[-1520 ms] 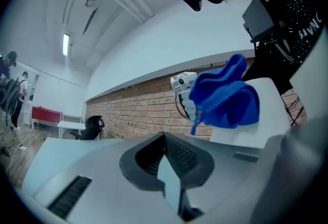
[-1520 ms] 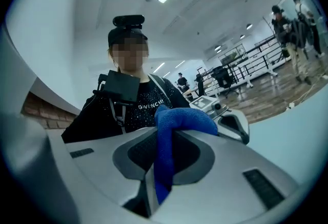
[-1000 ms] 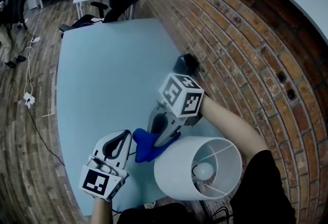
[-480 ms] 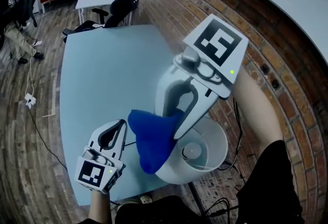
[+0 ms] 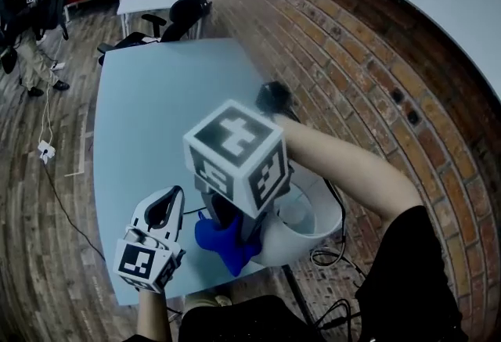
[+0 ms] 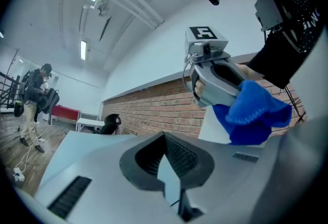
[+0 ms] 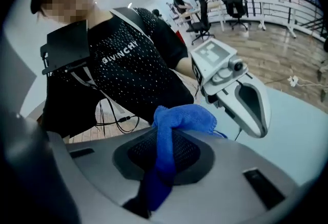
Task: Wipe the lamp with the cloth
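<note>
The left gripper [image 5: 167, 203] hovers over the table [image 5: 141, 121], jaws closed on nothing. The right gripper [image 5: 235, 229] clamps the blue cloth [image 5: 223, 246]. Its marker cube [image 5: 235, 156] hides much of the white lamp shade [image 5: 313, 227] by the table's near right corner. The shade's mouth opens upward, axis roughly upright.

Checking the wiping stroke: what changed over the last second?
The right gripper, jaws shut on the cloth, rose from table level to above the lamp shade. It then swung back down to the shade's left side, carrying the cloth along. The left gripper, holding nothing, and the lamp stayed put.
</note>
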`<state>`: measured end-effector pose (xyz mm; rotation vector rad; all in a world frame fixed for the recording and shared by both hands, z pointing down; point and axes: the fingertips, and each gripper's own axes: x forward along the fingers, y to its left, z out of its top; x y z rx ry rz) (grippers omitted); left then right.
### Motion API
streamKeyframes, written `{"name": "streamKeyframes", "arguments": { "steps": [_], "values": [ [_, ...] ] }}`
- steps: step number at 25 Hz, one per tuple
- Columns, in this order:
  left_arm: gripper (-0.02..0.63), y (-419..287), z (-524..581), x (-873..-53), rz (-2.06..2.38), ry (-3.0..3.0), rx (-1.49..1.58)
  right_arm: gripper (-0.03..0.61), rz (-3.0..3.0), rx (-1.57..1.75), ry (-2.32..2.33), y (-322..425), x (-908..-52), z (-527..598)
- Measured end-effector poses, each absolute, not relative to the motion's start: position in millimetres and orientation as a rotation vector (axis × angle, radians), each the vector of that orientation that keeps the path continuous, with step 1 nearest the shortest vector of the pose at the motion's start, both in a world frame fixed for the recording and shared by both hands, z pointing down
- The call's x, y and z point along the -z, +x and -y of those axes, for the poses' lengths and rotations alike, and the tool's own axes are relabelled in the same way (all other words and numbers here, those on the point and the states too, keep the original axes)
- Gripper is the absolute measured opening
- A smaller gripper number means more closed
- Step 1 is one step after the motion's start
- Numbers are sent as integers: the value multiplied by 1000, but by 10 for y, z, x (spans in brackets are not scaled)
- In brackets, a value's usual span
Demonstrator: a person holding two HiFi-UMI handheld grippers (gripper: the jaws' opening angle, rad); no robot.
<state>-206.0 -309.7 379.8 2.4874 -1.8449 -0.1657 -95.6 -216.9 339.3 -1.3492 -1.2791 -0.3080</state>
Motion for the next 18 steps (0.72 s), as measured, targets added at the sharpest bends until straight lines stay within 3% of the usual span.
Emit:
{"name": "streamKeyframes", "arguments": {
  "steps": [18],
  "values": [
    [9,-2434,2536,-4185,1989,2335,150,61,826,662,-768,-854,-4610,1993]
  ]
}}
